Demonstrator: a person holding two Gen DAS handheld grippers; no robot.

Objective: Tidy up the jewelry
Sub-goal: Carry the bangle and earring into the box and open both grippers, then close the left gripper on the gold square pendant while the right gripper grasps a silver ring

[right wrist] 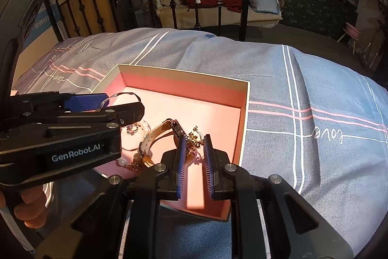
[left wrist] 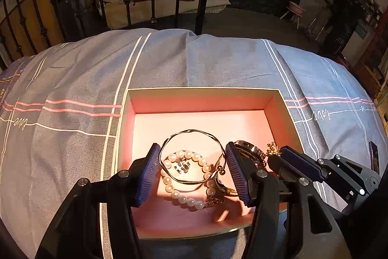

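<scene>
Striped bedspread carries an open pink box. Inside: thin bangle clamped across left gripper; pearl bracelet, watch lying loose. Right gripper nearly closed, pinching gold charm chain. Mostly boxed; the chain's release is left. Small charm inside the pearls unclear.

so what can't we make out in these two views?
- Watch: left wrist view, mostly hidden behind the left gripper's fingers; dial unreadable.
- Gold charm: right wrist view, too small to identify; contact with the right gripper unclear.
- Pearl bracelet: right wrist view, largely covered by the left gripper.
</scene>
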